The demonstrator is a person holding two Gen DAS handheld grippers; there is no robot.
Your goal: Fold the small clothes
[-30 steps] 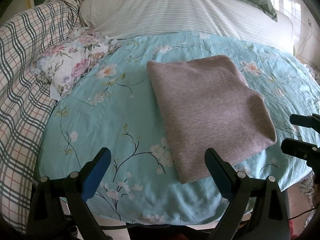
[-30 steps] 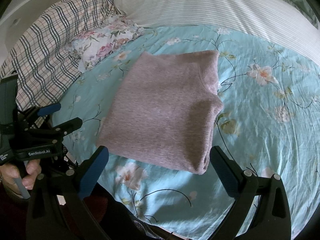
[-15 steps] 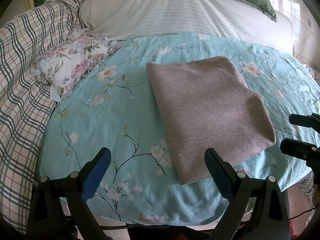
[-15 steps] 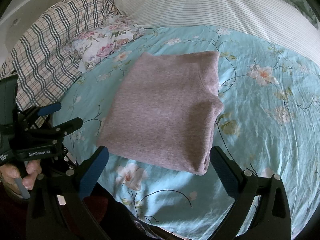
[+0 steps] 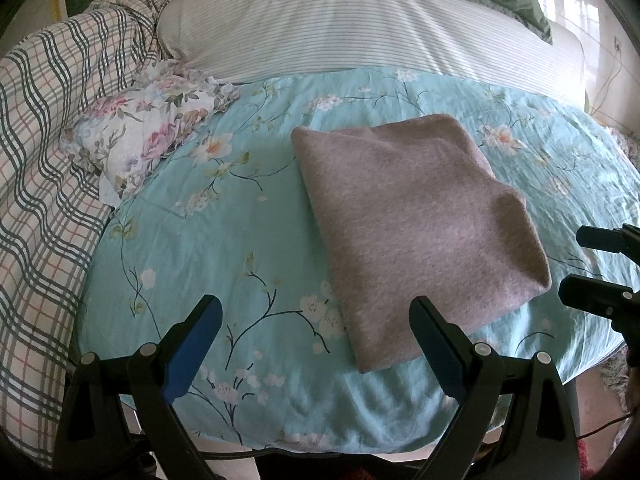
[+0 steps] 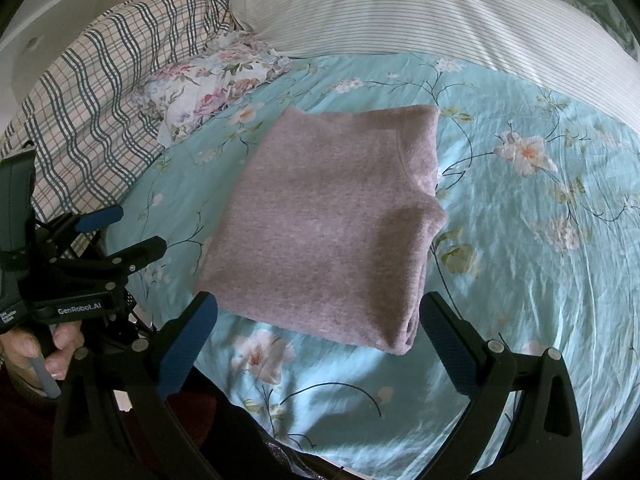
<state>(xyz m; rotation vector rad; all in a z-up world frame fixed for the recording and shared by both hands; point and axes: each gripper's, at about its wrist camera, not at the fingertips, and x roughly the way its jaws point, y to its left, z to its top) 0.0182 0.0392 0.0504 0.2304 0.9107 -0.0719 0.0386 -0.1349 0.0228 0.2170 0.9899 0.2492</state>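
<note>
Change: almost nothing has shifted since the earlier frames; the garment lies as it did and both tools hang where they were, apart from a slight drift of the views.
Garment: the mauve-grey knit garment (image 5: 412, 224) lies folded into a compact, several-layered rectangle, right of centre in the left wrist view and centre frame in the right wrist view (image 6: 328, 224), flat on the bedspread.
Surface: the turquoise floral bedspread (image 5: 200, 264) is bare around the garment.
Left gripper: the left gripper (image 5: 316, 344) has its jaws spread wide, holding nothing, at the lower edge of its frame just short of the garment's near corner; a hand (image 6: 44, 356) grips its handle at lower left of the right wrist view.
Right gripper: the right gripper (image 6: 320, 336) is likewise spread and empty, its fingers flanking the garment's near edge without touching it.
Surroundings: a crumpled floral cloth (image 5: 140, 136) lies at upper left, beside a plaid blanket (image 5: 44, 152); a striped pillow (image 5: 360, 24) runs across the top.
Progress: this piece looks finished, edges roughly aligned. What may remain is the floral cloth, if it counts as clothing; I cannot tell.
</note>
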